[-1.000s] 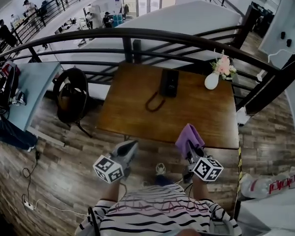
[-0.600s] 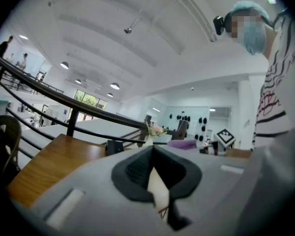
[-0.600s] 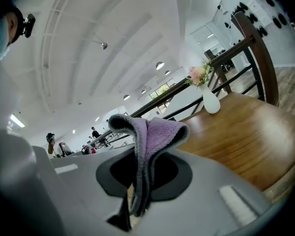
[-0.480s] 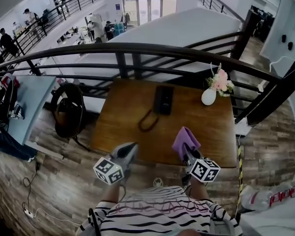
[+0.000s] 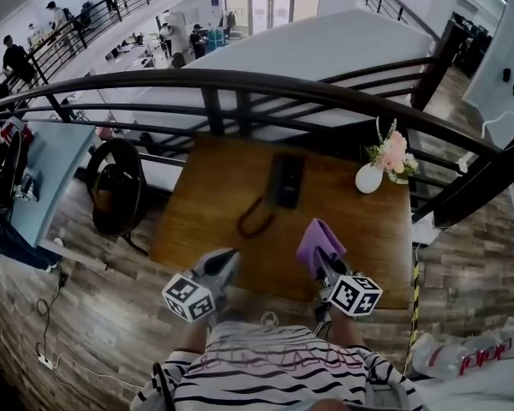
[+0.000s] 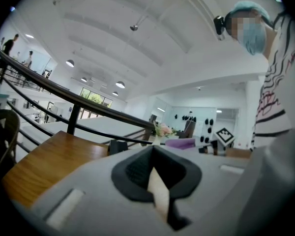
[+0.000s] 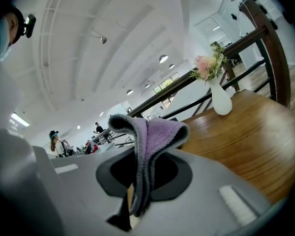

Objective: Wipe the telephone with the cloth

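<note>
Telephone (image 5: 287, 181) is seen lying mid-table (image 5: 368, 229), well ahead of both grippers. Purple cloth (image 5: 319, 242) is pinched in the right gripper (image 5: 323, 262), near the table's front edge. Its fold down between the jaws is shown only in the right gripper view. Left gripper (image 5: 225, 264) is pressed together, empty.

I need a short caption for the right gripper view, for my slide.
Right gripper shut on a purple cloth, with the wooden table and a flower vase beyond.
</note>
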